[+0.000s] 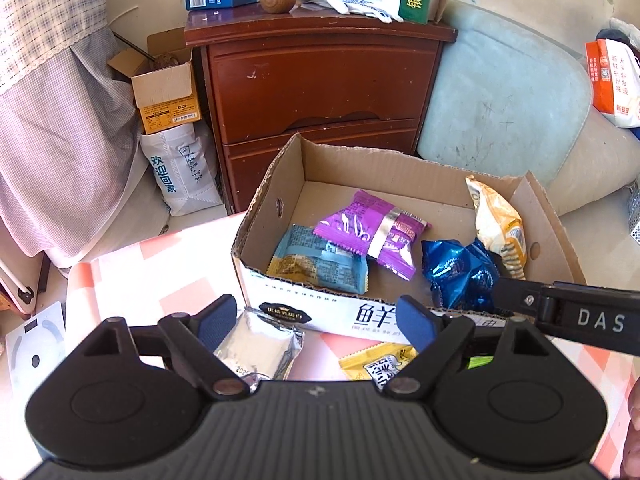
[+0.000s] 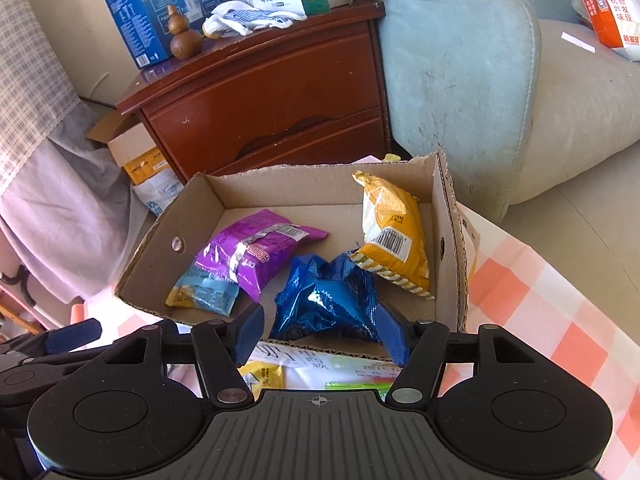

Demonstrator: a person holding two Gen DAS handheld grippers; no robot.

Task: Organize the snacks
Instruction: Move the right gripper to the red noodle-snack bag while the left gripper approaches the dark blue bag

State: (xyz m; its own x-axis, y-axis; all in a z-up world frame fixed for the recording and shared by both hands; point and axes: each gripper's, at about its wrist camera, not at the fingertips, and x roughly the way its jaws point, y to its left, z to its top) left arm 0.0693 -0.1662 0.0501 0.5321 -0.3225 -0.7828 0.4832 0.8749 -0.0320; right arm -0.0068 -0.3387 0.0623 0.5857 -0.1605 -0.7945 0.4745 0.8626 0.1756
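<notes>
While four packets lie in the cardboard box (image 1: 256, 216), a silver packet (image 1: 256, 344) waits just outside its front wall: light, crinkly, slippery; pinch a sealed edge. Both tools, left tool (image 1: 316, 320) and right tool (image 2: 320, 334), gape empty.

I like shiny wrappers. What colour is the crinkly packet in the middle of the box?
Shiny dark blue packet; the right wrist view shows it best.

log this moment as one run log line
box: four packets in | blue packet: in box, between right gripper pads, not pinched | left gripper: open, empty | silver packet: on table
</notes>
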